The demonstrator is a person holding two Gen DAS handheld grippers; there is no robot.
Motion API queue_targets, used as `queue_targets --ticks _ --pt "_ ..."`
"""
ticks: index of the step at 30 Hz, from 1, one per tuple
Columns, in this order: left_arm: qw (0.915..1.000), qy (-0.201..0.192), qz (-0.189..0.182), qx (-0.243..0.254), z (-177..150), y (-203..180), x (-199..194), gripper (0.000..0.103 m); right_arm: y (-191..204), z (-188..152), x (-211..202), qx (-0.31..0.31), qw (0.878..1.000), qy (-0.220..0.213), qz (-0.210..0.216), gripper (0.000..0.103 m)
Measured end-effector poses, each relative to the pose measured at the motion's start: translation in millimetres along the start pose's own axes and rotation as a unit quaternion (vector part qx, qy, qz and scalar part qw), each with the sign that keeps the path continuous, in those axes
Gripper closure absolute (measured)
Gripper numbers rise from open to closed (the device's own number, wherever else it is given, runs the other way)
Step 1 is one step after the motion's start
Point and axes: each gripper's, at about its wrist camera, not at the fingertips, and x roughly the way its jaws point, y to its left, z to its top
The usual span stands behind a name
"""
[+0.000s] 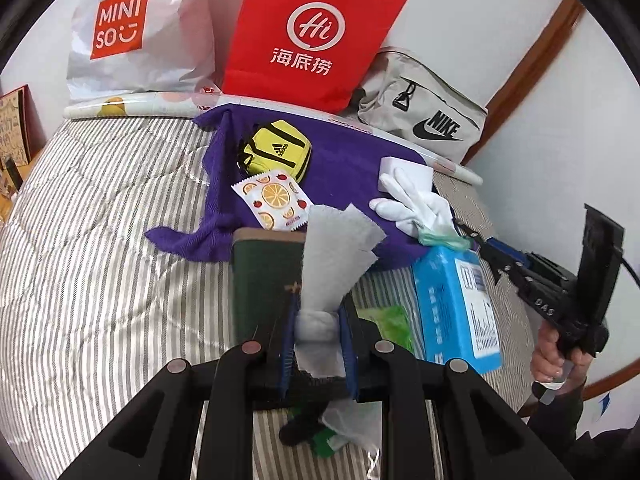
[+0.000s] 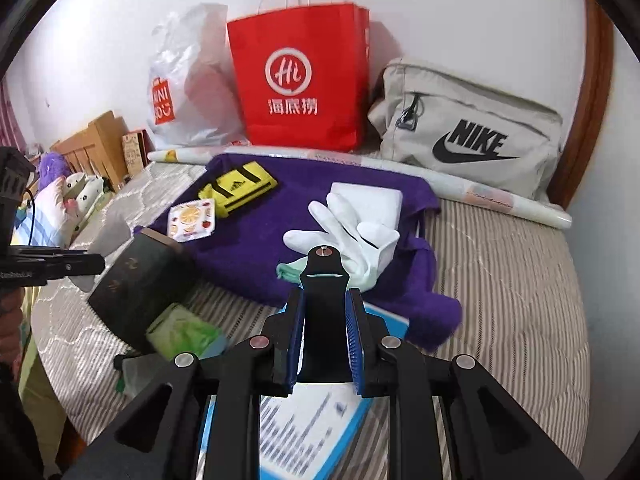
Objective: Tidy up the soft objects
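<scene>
**Both grippers hold something over the striped bed**

The left gripper (image 1: 318, 330) is clamped on a thin grey cloth sheet (image 1: 340, 248). The right gripper (image 2: 325, 316) is clamped on a black strap with a metal stud (image 2: 323, 280). Under it lies a blue box (image 2: 304, 424). Farther off, a white glove (image 2: 348, 240) rests on a purple towel (image 2: 248, 236). A red paper bag (image 2: 300, 80) stands by the wall.
</scene>
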Motion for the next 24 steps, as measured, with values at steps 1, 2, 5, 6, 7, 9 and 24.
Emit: queue_targets --ticks 1,2,5,6,7,9,24 --pt "1.0000 0.001 0.001 0.000 3 0 3 0.083 -2 2 8 0.000 1.000 0.007 0.001 0.082" --pt "1.0000 0.002 0.001 0.001 6 0 7 0.083 -3 3 14 0.000 1.000 0.011 0.002 0.082" --pt "1.0000 0.005 0.000 0.004 15 1 15 0.083 -6 9 28 -0.002 1.000 0.016 0.001 0.082" --pt "1.0000 0.006 0.000 0.006 18 1 18 0.083 -7 11 31 -0.003 1.000 0.016 0.001 0.082" --pt "1.0000 0.008 0.001 0.006 22 1 22 0.083 -9 14 36 -0.003 1.000 0.018 0.000 0.082" --pt "0.9999 0.009 0.001 0.007 27 2 27 0.083 -12 20 44 -0.002 1.000 0.021 -0.001 0.082" --pt "0.9989 0.025 0.020 0.034 74 3 63 0.083 -19 47 93 -0.017 0.998 0.056 -0.002 0.082"
